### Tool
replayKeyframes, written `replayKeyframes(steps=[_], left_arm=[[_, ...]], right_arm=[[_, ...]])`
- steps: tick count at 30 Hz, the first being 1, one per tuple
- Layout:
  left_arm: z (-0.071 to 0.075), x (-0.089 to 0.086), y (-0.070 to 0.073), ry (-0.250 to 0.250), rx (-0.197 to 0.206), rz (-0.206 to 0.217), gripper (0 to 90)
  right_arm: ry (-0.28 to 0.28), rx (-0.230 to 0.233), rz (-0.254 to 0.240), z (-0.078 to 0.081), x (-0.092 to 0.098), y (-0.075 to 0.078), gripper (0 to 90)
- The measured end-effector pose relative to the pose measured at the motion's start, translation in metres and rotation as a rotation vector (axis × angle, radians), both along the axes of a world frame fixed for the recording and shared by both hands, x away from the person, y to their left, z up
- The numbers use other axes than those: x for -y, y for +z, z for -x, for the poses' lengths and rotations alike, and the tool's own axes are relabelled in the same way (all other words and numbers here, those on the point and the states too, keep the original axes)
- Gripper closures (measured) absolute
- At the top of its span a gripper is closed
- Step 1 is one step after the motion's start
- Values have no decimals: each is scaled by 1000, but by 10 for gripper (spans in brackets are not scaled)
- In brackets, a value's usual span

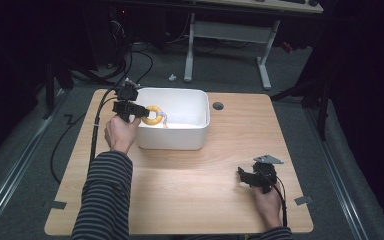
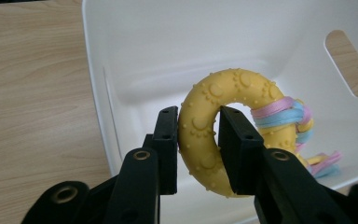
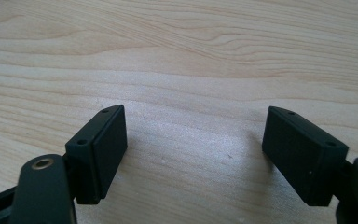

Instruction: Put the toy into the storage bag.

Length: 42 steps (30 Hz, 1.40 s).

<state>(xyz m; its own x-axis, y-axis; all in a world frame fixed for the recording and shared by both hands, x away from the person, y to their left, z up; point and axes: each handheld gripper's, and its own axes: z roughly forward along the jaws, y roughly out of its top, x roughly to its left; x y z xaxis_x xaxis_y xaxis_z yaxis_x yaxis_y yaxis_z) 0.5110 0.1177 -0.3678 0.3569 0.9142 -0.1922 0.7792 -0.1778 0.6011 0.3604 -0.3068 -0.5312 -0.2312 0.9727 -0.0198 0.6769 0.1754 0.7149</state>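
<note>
The yellow ring (image 2: 205,140) is knobbly rubber with raised dots and sun shapes, and pink, blue and yellow cords (image 2: 289,114) are knotted round one side. It stands on edge, held over the white bin (image 2: 135,56).

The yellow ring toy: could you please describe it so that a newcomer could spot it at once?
On the wooden table stands a white bin. At its left end the left gripper clamps a yellow ring toy. Its bumpy surface and the pink and blue cord knotted to it set it apart.
</note>
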Motion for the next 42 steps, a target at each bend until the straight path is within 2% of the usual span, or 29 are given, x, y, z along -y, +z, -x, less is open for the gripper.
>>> replayKeyframes(steps=[6, 8, 28, 29, 31, 35, 39, 42], left_arm=[[2, 0, -4, -7, -14, -8, 691], [3, 0, -4, -13, -16, -22, 690], [1, 1, -8, -29, -51, -29, 679], [1, 1, -8, -32, -48, -27, 679], [3, 3, -6, -42, -27, -26, 587], [6, 5, -3, -58, -8, -33, 539], [13, 3, 6, -80, 43, -16, 464], [17, 1, 9, -84, 58, -19, 426]], right_arm=[[0, 0, 0, 0, 0, 0, 220], [0, 0, 0, 0, 0, 0, 220], [0, 0, 0, 0, 0, 0, 220], [0, 0, 0, 0, 0, 0, 220], [0, 0, 0, 0, 0, 0, 220], [0, 0, 0, 0, 0, 0, 219], [0, 0, 0, 0, 0, 0, 219], [0, -1, 0, 0, 0, 0, 219]])
